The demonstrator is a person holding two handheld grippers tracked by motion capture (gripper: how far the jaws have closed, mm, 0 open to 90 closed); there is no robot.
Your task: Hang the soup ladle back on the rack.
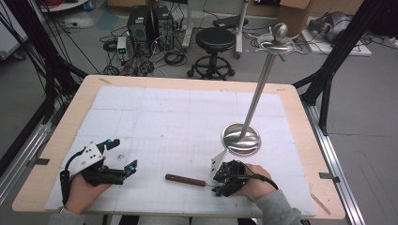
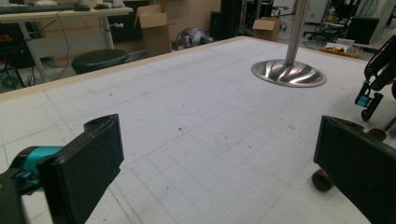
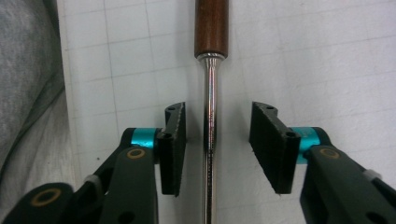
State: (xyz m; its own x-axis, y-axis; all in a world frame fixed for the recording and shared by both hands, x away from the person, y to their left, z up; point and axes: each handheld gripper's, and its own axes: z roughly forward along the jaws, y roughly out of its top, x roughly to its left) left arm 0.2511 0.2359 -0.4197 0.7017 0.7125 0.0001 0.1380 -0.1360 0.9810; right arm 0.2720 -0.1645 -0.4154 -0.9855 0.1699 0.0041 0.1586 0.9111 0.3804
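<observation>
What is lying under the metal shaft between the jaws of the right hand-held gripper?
Under the metal shaft lies the white gridded mat. The strip directly beneath it is covered, so nothing there can be seen.

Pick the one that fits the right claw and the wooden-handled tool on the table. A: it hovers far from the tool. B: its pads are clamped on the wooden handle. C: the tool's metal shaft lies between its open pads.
C: in the right gripper view the shaft lies between the right claw pads, gaps on both sides.
</observation>
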